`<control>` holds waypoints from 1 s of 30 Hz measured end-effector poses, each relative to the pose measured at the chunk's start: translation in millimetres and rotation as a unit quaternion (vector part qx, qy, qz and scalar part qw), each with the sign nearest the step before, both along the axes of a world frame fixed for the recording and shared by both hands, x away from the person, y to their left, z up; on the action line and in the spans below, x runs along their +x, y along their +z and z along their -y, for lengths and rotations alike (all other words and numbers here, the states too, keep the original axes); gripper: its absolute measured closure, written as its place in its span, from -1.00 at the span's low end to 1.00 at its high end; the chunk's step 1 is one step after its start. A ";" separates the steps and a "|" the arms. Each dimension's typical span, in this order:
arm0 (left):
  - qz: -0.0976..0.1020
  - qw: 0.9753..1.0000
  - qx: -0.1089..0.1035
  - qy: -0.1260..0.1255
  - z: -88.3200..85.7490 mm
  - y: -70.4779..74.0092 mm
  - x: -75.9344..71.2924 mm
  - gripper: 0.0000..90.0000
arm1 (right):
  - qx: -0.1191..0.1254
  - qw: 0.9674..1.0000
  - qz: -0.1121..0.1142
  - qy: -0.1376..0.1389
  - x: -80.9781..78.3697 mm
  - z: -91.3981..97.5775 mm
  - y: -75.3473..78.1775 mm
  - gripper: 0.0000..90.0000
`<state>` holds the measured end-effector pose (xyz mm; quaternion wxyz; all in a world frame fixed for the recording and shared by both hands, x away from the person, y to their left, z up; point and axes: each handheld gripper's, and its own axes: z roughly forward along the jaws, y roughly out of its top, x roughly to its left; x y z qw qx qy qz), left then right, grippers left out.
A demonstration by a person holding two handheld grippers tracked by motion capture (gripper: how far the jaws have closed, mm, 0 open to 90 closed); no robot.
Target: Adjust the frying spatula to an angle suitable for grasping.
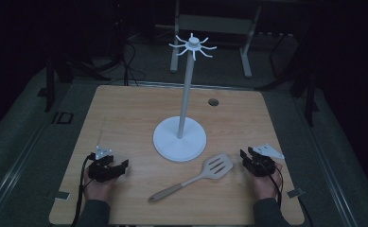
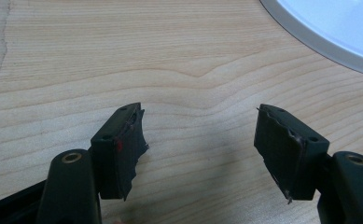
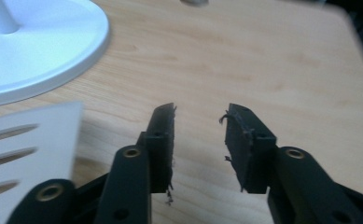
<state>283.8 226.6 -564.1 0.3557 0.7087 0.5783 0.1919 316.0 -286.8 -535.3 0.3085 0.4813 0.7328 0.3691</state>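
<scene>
2 hand-held grippers (image 1: 120,166) (image 1: 245,156) flank spatula (image 1: 198,177).

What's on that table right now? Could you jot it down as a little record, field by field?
table: light wooden top with a small round hole near the far edge
stand: tall white stand, round base, hooks at the top, mid-table
spatula: slotted spatula lying flat in front of the stand, blade toward the right gripper
left gripper: open, holding nothing, near front left
right gripper: open, holding nothing, just right of the blade
</scene>
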 end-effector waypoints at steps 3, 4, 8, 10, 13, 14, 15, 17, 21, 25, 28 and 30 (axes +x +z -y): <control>0.001 1.000 0.001 -0.002 0.3 0.2 -0.1 -0.26 | -0.018 0.999 0.015 0.023 -5.9 -8.5 8.7 0.46; 0.001 1.000 0.002 -0.002 0.0 0.4 -0.3 -0.26 | -0.009 0.999 0.016 0.050 -7.7 -13.1 13.4 0.48; 0.000 1.000 0.001 0.000 -0.3 0.1 -0.3 -0.26 | -0.015 0.997 0.019 0.066 -9.8 -19.0 19.4 0.56; 0.000 1.000 0.000 0.000 -0.3 -0.1 -0.2 -0.26 | -0.016 0.997 0.020 0.076 -10.8 -21.2 23.6 0.63; 0.000 1.000 0.002 -0.001 -0.2 0.1 -0.5 -0.26 | 0.000 0.995 0.019 0.099 -12.0 -23.8 31.6 0.86; 0.000 1.000 0.001 -0.001 -0.1 0.1 -0.5 -0.26 | 0.000 0.995 0.019 0.099 -12.0 -23.8 31.6 0.86; 0.000 1.000 0.001 0.000 -0.1 0.2 -0.5 -0.26 | 0.003 0.995 0.018 0.103 -11.8 -24.5 33.3 0.94; 0.000 1.000 0.001 0.000 0.0 0.2 -0.6 -0.26 | 0.008 0.993 0.014 0.114 -10.2 -26.4 35.9 1.00; 0.000 1.000 0.001 0.001 0.1 0.0 -0.5 -0.26 | 0.008 0.991 0.003 0.135 -6.8 -34.7 38.3 1.00; 0.000 1.000 0.001 0.000 -0.3 0.3 -0.6 -0.26 | 0.009 0.988 -0.017 0.155 -5.3 -46.7 32.4 1.00; 0.002 1.000 0.000 0.001 -0.4 0.5 -0.7 -0.26 | -0.022 0.985 -0.033 0.168 -9.4 -59.4 18.2 1.00; 0.002 1.000 0.000 0.000 -0.3 0.5 -0.8 -0.26 | -0.025 0.985 -0.036 0.170 -9.8 -60.3 15.8 1.00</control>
